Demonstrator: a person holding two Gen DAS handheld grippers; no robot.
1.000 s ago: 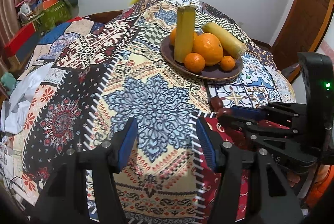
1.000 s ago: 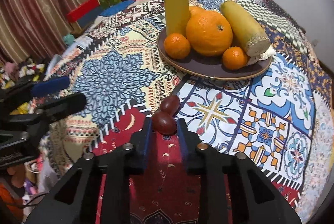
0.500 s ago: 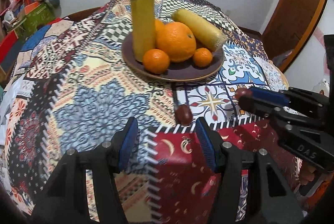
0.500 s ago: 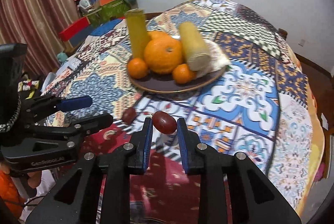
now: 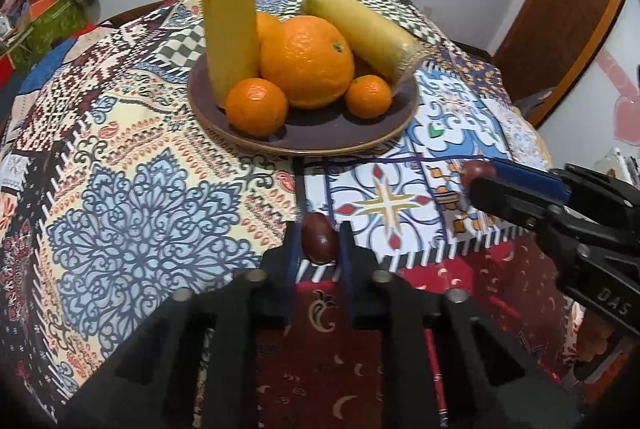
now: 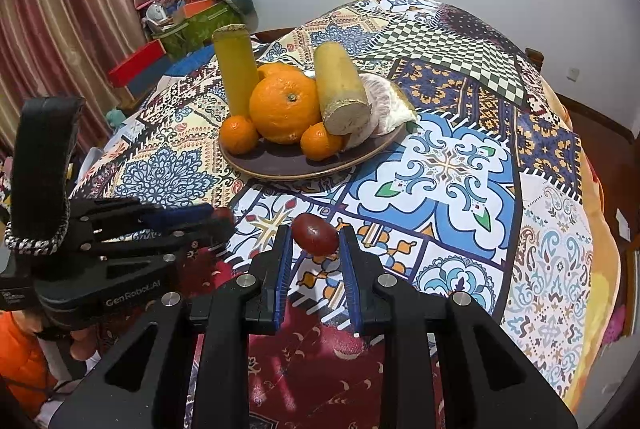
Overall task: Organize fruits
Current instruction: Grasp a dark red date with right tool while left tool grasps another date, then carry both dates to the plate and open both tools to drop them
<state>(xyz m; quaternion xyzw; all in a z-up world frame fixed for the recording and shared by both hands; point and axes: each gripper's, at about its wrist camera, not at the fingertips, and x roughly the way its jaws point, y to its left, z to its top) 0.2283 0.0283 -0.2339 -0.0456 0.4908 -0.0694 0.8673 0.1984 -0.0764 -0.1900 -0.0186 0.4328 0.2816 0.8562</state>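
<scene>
Patterned tablecloth point(image 5: 152, 189), both jaws clamping dark red fruits point(image 5: 319, 243), point(image 6: 315, 239)

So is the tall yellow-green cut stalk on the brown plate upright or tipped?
Upright: the stalk stands on end on the plate, leaning against the oranges.

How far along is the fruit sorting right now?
Done: oranges and yellow stalks already sit on the plate. In hand: the left gripper has just closed its jaws on one red fruit; the right gripper holds the other. Left: both red fruits are not yet on the plate.
</scene>
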